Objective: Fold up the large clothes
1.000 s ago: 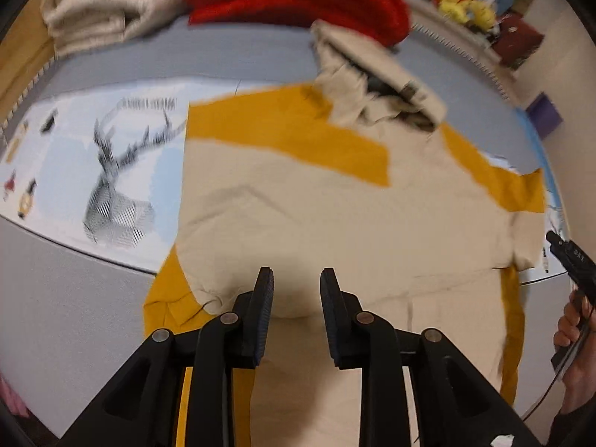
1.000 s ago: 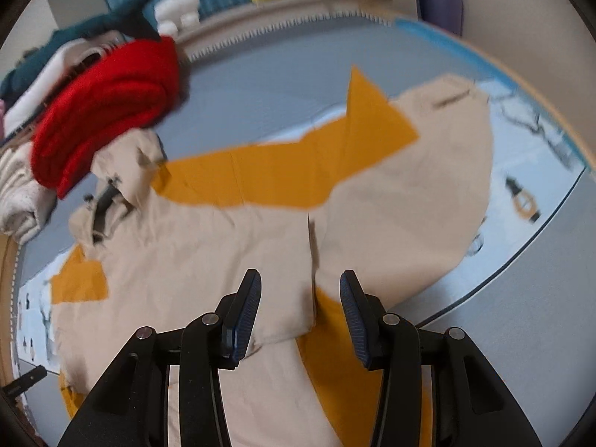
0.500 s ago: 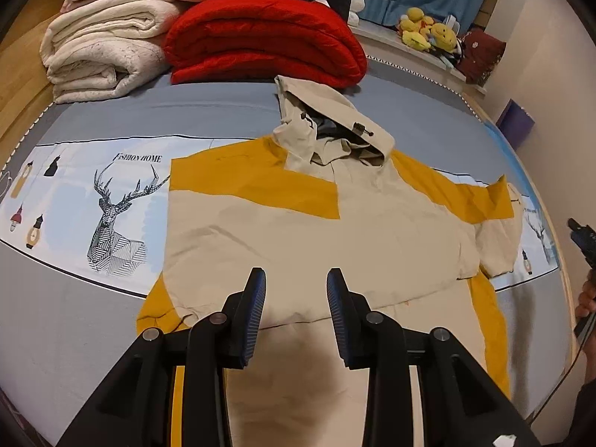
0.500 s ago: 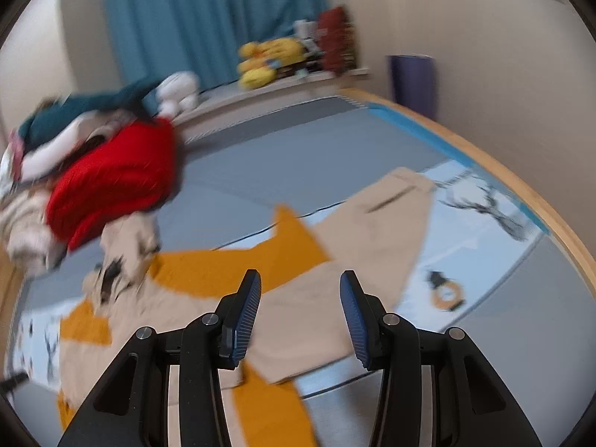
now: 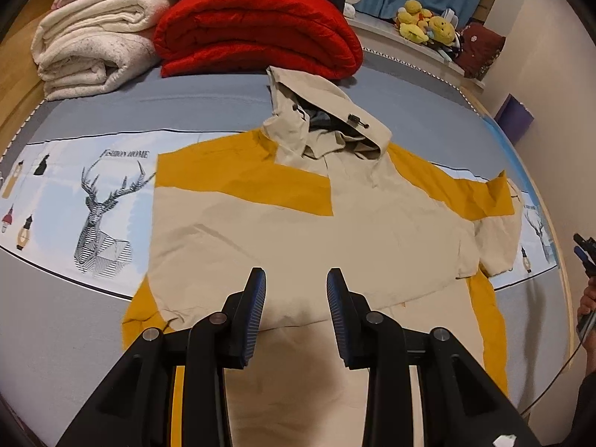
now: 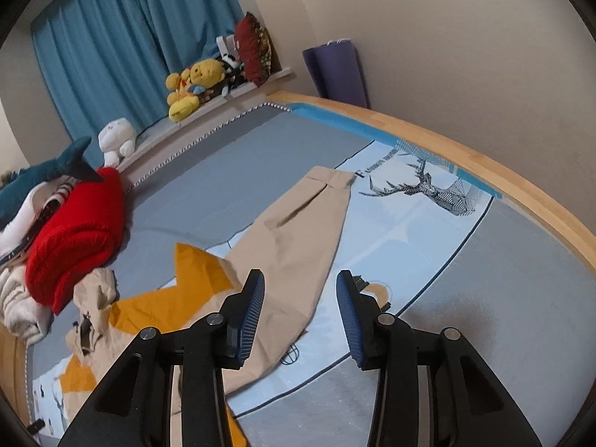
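Large bed (image 5: 208, 100) with grey cover and a pale blue printed band showing a stag. Spread flat across it, a beige and mustard hooded jacket (image 5: 298, 223), hood toward the stacked red blanket (image 5: 257, 33) and cream blankets (image 5: 93, 52). One sleeve (image 6: 298, 238) stretched out straight over the blue band in the right wrist view.

Left hand-held gripper (image 5: 296, 313) poised above the jacket's lower middle, jaws parted, nothing between them, not touching the cloth. Right hand-held gripper (image 6: 300, 316) raised above the outstretched sleeve near the bed's wooden edge, jaws closing with nothing between them, pads clear of the fabric.

Jacket hem cut off behind the left gripper body. Hood and collar detail small and slightly blurred in the right view. At the right edge of the left view, part of a hand (image 5: 586, 305) holding a dark handle, mostly out of frame.
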The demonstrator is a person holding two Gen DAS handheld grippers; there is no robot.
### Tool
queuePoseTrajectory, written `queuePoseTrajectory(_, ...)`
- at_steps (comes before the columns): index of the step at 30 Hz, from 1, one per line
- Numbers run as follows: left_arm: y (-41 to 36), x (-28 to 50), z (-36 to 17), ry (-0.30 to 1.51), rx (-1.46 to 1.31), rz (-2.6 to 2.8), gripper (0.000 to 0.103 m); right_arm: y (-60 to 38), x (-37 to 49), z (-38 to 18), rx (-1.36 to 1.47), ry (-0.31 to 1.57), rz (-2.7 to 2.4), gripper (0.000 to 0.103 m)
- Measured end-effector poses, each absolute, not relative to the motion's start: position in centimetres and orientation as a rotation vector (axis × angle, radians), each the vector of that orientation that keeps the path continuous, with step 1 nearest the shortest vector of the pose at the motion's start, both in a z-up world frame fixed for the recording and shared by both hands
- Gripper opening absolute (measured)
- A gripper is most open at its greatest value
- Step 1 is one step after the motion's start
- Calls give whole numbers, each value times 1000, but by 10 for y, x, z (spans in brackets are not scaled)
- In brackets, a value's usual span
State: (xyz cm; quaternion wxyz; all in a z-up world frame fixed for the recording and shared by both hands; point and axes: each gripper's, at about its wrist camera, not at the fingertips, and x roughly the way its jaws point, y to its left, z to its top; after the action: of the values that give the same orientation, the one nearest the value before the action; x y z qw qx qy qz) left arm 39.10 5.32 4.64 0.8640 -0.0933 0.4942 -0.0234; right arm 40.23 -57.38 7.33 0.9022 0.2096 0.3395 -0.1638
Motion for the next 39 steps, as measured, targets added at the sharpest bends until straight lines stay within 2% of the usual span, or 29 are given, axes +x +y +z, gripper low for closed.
queuePoseTrajectory(5, 49, 394, 42, 1046, -180, -55, 30, -593, 431, 50, 487, 743, -286, 41)
queuePoseTrajectory(7, 50, 395, 40, 1053, -183, -52, 30, -599, 448, 37, 467, 775, -292, 38)
queuePoseTrajectory(21, 47, 406, 21, 1079, -125, -40, 30, -642, 527, -55, 506, 919, -318, 38)
queuePoseTrajectory(30, 47, 413, 9, 1093, -91, -35, 30, -676, 560, -96, 671, 908, -392, 38)
queuePoseTrajectory(37, 44, 417, 7, 1097, -79, -42, 30, -681, 576, -105, 698, 860, -403, 38)
queuePoseTrajectory(38, 43, 417, 7, 1095, -71, -45, 30, -680, 577, -105, 696, 857, -402, 32)
queuePoseTrajectory(39, 42, 416, 7, 1092, -63, -46, 30, -678, 581, -106, 697, 863, -385, 21)
